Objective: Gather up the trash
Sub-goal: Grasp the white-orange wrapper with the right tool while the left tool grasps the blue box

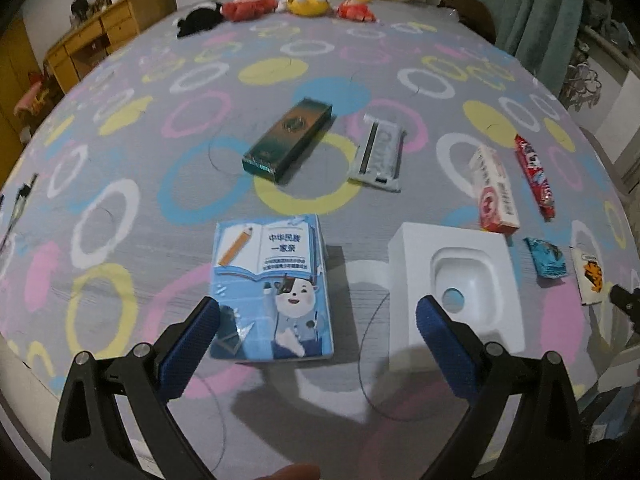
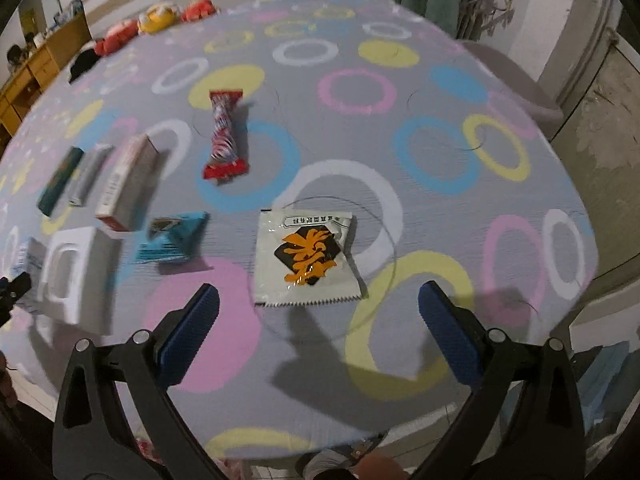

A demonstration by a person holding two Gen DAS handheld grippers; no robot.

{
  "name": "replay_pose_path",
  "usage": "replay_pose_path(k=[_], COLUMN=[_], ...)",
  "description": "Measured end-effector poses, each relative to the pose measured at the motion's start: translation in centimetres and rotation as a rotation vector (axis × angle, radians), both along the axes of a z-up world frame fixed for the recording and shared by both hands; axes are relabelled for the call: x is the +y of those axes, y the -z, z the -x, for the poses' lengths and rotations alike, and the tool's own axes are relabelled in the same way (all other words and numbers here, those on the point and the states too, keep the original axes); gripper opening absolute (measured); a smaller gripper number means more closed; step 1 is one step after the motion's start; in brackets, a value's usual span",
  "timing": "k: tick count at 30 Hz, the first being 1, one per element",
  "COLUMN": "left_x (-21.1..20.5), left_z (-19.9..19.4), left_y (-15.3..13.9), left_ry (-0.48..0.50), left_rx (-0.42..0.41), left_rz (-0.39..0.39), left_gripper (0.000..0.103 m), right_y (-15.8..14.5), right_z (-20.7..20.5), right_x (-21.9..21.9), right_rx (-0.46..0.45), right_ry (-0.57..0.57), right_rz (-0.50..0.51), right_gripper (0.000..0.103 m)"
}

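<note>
Trash lies on a bed with a ring-patterned grey sheet. My left gripper is open above the near edge, with a blue carton just ahead between its fingers and a white foam block by the right finger. My right gripper is open, with a white sachet with an orange print just ahead. Further off lie a blue wrapper, a red and white box, a red candy wrapper, a green box and a silver packet.
Several plush toys line the far edge of the bed. A wooden desk stands at the back left and a green curtain at the back right. The bed's near edge drops off just under both grippers.
</note>
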State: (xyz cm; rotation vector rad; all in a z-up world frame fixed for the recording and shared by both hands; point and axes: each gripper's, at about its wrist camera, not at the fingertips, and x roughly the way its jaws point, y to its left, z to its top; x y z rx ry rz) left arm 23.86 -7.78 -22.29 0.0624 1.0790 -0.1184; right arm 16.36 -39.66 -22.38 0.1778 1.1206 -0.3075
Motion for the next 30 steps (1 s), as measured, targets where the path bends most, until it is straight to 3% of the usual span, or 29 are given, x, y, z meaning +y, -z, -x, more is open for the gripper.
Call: replay_pose_path(k=[4,10,12,19,21,24,27,30], left_x=[-0.5,0.4,1.2,2.0,2.0,2.0,2.1,2.1], left_z=[-0.3,-0.6,-0.7,-1.9,-2.3,-2.7,-2.4,-2.2], left_y=[0.5,0.6,0.8,2.8,3.2,4.0,4.0,3.9], left_ry=[0.014,-0.015,-0.034,-0.057,-0.064,-0.065,-0.055,-0.049], left_rx=[-0.024,-0.021,-0.002,0.043,0.052,0.088,0.079,0.074], left_rz=[-0.065,-0.076,-0.045,-0.044,-0.041,-0.043,-0.043,-0.039], left_gripper=[0.096,0.096,0.096,0.096,0.092,0.077,0.074,0.065], right_y=[2.2,3.5,3.7,4.7,4.7,4.6,4.4,4.4], right_z=[-1.7,-2.7,-2.9,-3.4,-3.5,-3.8,-3.9,-4.3], right_x=[0.0,0.1,-0.1,-0.3,-0.6,-0.9,-0.7,-0.2], right_rx=[0.047,0.073,0.075,0.083,0.084,0.085,0.082,0.073], right_ry=[-0.011,-0.01,-0.008,0.0,0.004,0.011,0.016,0.016], right_rz=[-0.002,-0.007,-0.012,-0.028,-0.035,-0.04,-0.037,-0.03], right_gripper=[0.098,0.098,0.098,0.098,0.098,0.097,0.09,0.07])
